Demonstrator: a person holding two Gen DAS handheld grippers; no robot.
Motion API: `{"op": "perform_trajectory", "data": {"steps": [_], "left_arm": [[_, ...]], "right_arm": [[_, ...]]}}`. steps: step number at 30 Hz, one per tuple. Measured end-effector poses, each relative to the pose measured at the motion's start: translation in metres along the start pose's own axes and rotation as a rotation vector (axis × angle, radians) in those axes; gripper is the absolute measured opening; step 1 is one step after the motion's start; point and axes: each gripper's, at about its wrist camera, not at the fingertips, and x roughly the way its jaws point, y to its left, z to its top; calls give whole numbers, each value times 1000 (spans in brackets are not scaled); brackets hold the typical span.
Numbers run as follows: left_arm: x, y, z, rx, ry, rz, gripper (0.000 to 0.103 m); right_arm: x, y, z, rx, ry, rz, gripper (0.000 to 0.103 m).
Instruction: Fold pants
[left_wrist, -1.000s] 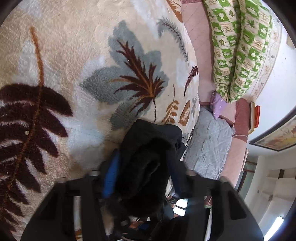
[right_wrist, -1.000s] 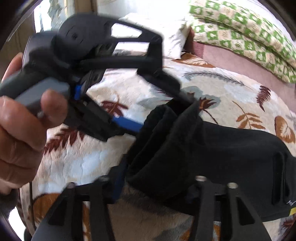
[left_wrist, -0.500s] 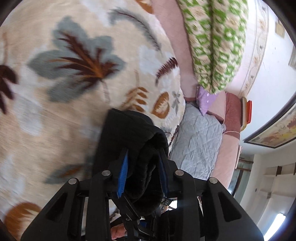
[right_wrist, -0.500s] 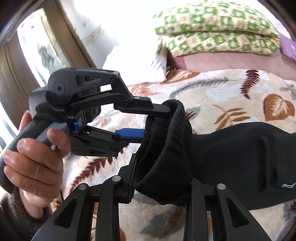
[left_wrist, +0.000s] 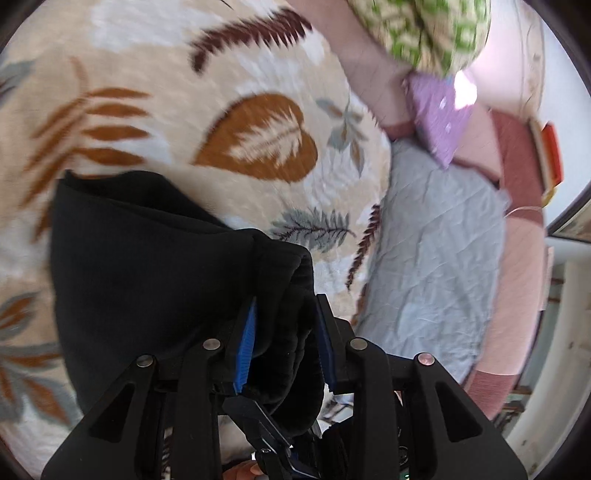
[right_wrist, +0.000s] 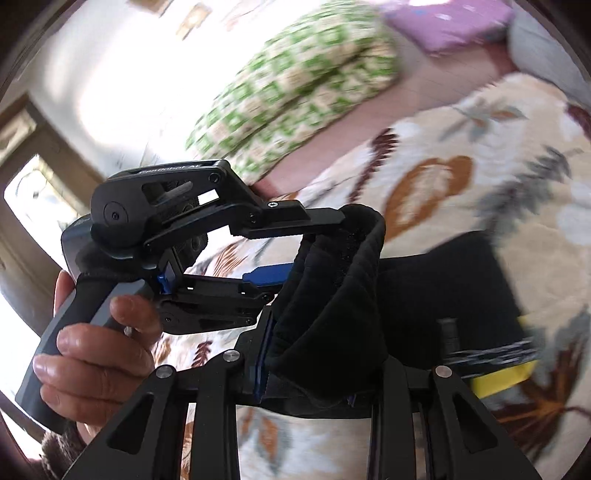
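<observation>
I keep both jaws clenched on the black pants (left_wrist: 147, 266) | thick hem bunched between left gripper (left_wrist: 284, 339) and right gripper (right_wrist: 306, 354) pads, rest trailing ahead on bed blanket (left_wrist: 258, 74) | risk: bulky roll slipping free, skewing fold.

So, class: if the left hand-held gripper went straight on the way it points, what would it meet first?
Beyond the pants clamped in the left hand-held gripper, probably the leaf-print blanket; depth is unclear.
</observation>
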Motion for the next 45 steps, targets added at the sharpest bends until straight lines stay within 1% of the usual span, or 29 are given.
{"op": "perform_trajectory", "data": {"steps": [4,5,6,8,10,11,12,14,18,20,22,23,24,26,27,28,30,31,32,34,35,36,39,40,43,45], "left_arm": [[39,-18,2,49,5,89,28],[47,-22,2,73,2,127,28],[54,-26,2,91,-2,167,28],[67,-32,-1,139,-4,236,28],[66,-39,-5,173,-17,265,28],[63,-43,-7,189,-16,268,28],[58,-46,-8,201,-13,264,28],[48,-51,-10,204,-4,249,29],[23,-57,-17,211,4,225,31],[8,-59,-21,217,-13,200,31],[-8,-58,-28,226,-14,175,31],[-19,-55,-32,234,-29,180,31],[-25,-52,-35,237,-47,182,31],[-41,-39,-42,237,-83,186,46],[-46,-32,-44,232,-98,176,47],[-51,-23,-46,216,-111,168,47],[-54,-3,-47,173,-105,146,47],[-54,7,-47,157,-96,134,47],[-55,16,-46,132,-96,130,47],[-52,31,-45,89,-96,127,47],[-51,33,-44,82,-91,127,47],[-49,35,-43,68,-88,123,47],[-45,27,-40,72,-83,106,47],[-42,20,-39,85,-78,114,47],[-30,0,-32,118,-63,132,47],[-21,-12,-28,138,-45,131,47]], "right_arm": [[-9,-47,7,92,-8,17,33],[-10,-56,7,109,-14,15,33],[-11,-71,7,146,-20,21,36],[-10,-93,6,216,-2,40,38],[-12,-112,3,294,8,92,38],[-16,-121,3,334,3,128,40],[-19,-124,3,351,1,146,45],[-30,-130,2,383,-14,182,50],[-51,-131,6,388,-31,174,51],[-65,-128,12,374,-59,161,52],[-80,-125,20,355,-92,150,52],[-84,-122,25,340,-99,143,54],[-87,-118,31,322,-99,135,58],[-86,-104,47,256,-54,95,65],[-79,-93,57,196,-10,68,65],[-75,-86,62,159,13,54,65],[-56,-72,72,90,103,5,66],[-51,-67,73,66,120,-31,66],[-46,-64,73,43,130,-49,66],[-31,-59,76,17,197,-46,66],[-23,-56,75,10,239,-42,66],[-20,-56,72,1,260,-51,66],[-10,-53,65,-44,301,-96,66],[-7,-52,62,-68,312,-115,65],[-7,-56,55,-118,339,-156,55],[-8,-61,53,-142,346,-179,38]]}}
